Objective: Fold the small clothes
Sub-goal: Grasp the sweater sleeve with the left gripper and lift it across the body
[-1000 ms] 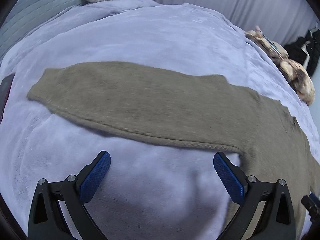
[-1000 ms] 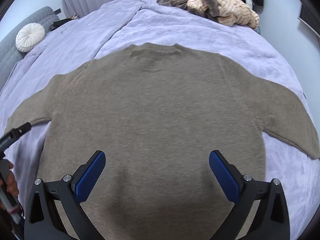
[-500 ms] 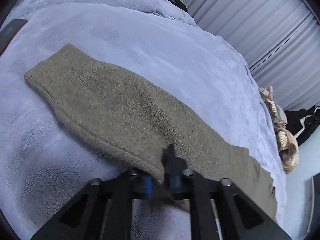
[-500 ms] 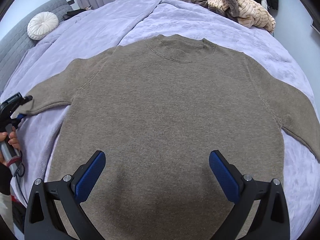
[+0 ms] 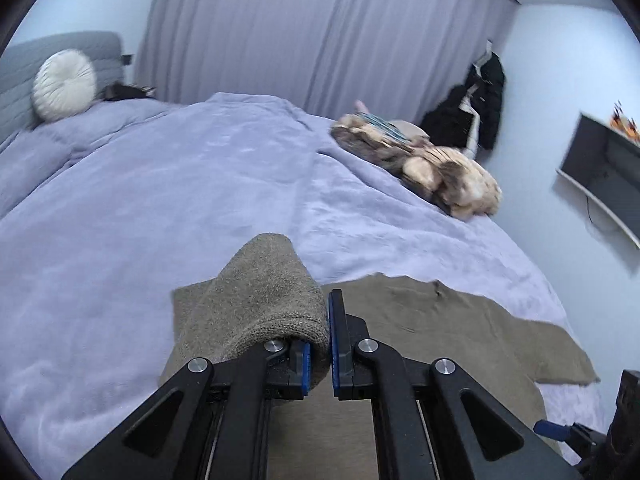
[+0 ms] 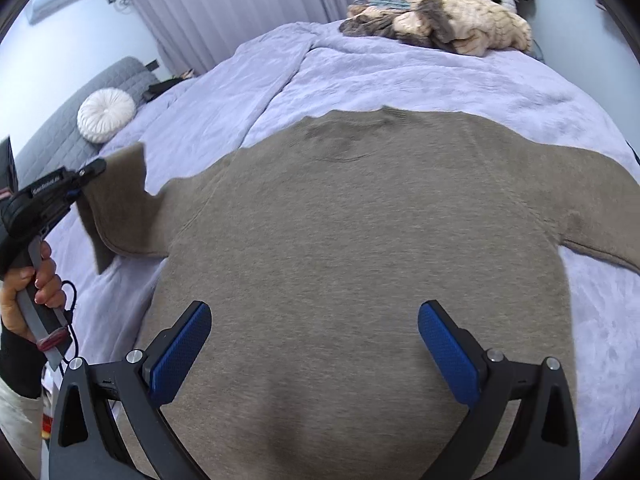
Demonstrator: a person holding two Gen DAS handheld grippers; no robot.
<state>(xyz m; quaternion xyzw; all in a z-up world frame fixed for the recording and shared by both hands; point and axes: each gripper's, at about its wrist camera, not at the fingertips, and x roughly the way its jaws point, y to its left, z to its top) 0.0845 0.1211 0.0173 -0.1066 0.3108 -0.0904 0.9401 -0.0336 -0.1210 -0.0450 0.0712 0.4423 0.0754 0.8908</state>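
Observation:
A taupe knitted sweater (image 6: 360,232) lies spread front-down on the lilac bed, neckline toward the far side. My left gripper (image 5: 318,354) is shut on the sweater's left sleeve (image 5: 264,296), which drapes over the left finger and is lifted off the bed. In the right wrist view that same left gripper (image 6: 86,178) sits at the far left, held by a hand, with the raised sleeve (image 6: 120,204) hanging from it. My right gripper (image 6: 314,350) hovers open over the sweater's lower body, nothing between its blue pads (image 6: 182,350).
A pile of beige and brown clothes (image 6: 436,24) lies at the bed's far right corner. A round white cushion (image 6: 106,114) rests by the grey headboard (image 5: 24,76). Curtains (image 5: 320,32) hang behind the bed; dark clothes (image 5: 476,100) hang at the right wall.
The left gripper went from open above the bed to shut on the sleeve's edge, then lifted it up and swung toward the sweater's body. The right gripper stayed open, shifting slightly.

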